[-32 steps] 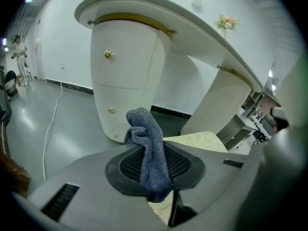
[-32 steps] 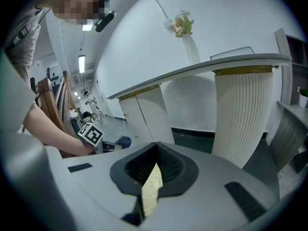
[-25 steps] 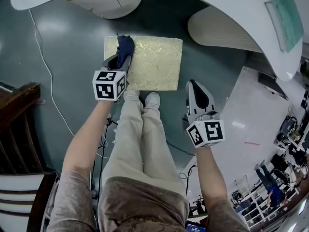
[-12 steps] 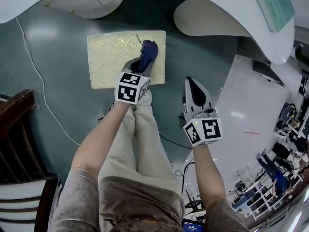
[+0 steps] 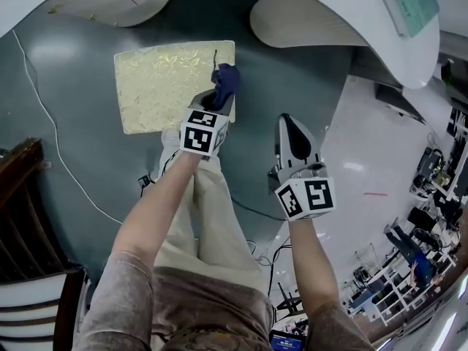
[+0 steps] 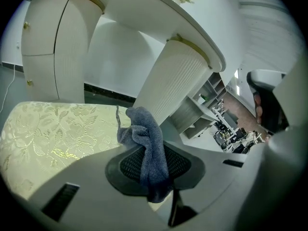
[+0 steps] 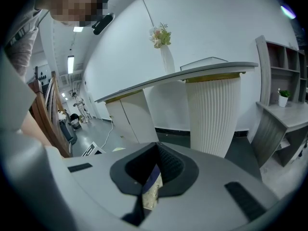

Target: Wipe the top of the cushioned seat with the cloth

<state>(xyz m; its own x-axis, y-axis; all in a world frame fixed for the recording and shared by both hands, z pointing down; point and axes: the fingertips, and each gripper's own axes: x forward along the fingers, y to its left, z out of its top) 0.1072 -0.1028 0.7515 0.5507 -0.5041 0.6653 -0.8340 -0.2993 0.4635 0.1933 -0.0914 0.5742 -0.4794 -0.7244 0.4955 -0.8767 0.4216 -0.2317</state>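
The cushioned seat [image 5: 164,86] is a pale gold floral square low over the grey floor. A dark blue cloth [image 5: 226,77] sits at its right edge, bunched up between the jaws of my left gripper [image 5: 219,93], which is shut on it. From the left gripper view the cloth [image 6: 147,143] hangs over the jaws of the left gripper [image 6: 154,170], with the cushion [image 6: 57,134] spread to the left. My right gripper [image 5: 287,126] hovers over the floor to the right of the seat, apart from it. Its jaws [image 7: 151,179] stand together and hold nothing.
A white curved counter [image 5: 329,13] on a fluted pedestal [image 6: 178,81] stands just beyond the seat, with a white cabinet [image 6: 53,42] to the left. A white cable [image 5: 44,123] runs along the floor. A wooden chair [image 5: 29,218] is at near left. The person's legs [image 5: 208,196] are below.
The left gripper has swept the cloth across the seat from its far left corner to its right edge. The right gripper has stayed in place, shut.
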